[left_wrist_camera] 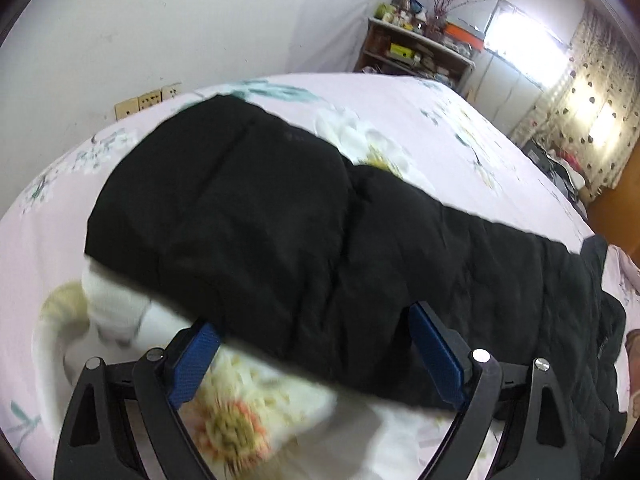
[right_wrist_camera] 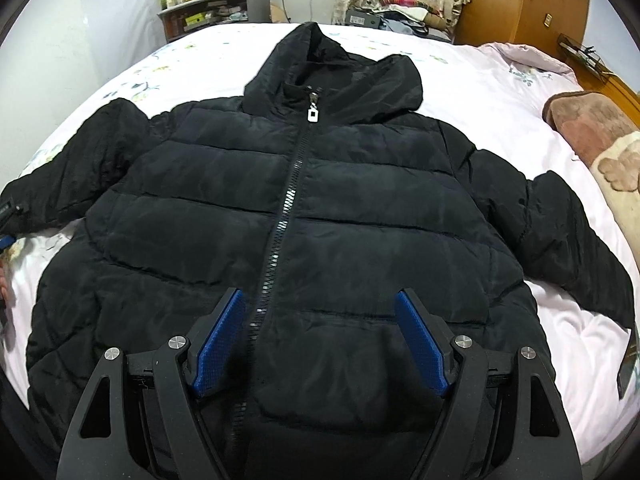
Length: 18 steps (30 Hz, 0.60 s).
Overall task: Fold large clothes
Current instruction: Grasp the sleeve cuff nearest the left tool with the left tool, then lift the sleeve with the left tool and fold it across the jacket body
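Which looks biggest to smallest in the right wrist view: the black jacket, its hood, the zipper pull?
1. Black jacket, filling most of the view.
2. Hood, though it lies farther away, so it may look smaller than it is.
3. Zipper pull, tiny.

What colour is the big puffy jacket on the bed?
The jacket is black, with a silver zipper pull. It shows best in the right wrist view.

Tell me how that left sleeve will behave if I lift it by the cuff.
The puffer jacket sleeve looks padded and quilted, so probably light, floppy, and springy when folded. Its shell looks smooth, so it may slip; the left tool should probably bite deep.
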Each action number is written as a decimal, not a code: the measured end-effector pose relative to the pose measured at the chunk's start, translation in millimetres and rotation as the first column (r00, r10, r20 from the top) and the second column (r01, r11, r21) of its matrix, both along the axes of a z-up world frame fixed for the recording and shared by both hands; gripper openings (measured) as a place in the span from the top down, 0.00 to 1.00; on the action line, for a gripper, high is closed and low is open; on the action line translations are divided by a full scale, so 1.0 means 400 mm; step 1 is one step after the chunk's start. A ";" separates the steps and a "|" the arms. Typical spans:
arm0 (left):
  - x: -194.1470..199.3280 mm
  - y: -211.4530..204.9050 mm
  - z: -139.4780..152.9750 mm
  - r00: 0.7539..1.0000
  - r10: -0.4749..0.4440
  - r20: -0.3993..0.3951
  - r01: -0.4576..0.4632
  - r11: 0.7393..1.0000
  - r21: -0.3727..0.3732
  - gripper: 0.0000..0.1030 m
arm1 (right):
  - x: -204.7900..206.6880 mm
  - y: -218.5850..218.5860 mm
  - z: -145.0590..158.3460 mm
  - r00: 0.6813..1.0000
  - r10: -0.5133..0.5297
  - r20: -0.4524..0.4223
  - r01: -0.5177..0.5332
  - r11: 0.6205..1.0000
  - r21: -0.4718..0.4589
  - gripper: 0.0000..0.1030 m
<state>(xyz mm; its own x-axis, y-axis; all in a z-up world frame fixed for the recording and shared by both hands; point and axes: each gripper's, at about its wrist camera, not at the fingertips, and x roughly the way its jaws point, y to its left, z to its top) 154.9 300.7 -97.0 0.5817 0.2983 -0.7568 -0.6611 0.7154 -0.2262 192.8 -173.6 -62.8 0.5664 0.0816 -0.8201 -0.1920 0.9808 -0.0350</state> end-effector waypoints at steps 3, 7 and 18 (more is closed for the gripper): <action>0.022 0.009 -0.003 1.000 0.007 -0.011 -0.007 0.999 0.037 0.26 | 0.009 -0.013 -0.008 1.000 -0.013 -0.006 0.013 1.000 -0.008 0.25; 0.030 0.018 0.023 1.000 -0.002 -0.006 0.002 1.000 0.020 0.84 | 0.012 -0.035 -0.010 0.999 -0.038 -0.008 0.038 0.999 -0.013 0.25; 0.035 -0.123 0.301 0.963 -0.219 0.156 0.215 0.976 0.041 0.90 | -0.038 -0.097 0.022 0.997 -0.072 0.007 0.072 0.997 0.015 0.25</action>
<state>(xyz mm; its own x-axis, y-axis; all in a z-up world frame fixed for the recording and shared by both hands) 168.9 251.6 23.3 0.7463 0.1683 -0.6439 -0.4466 0.8440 -0.2971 177.7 -212.3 -53.8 0.5772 0.0522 -0.8149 -0.1209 0.9924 -0.0221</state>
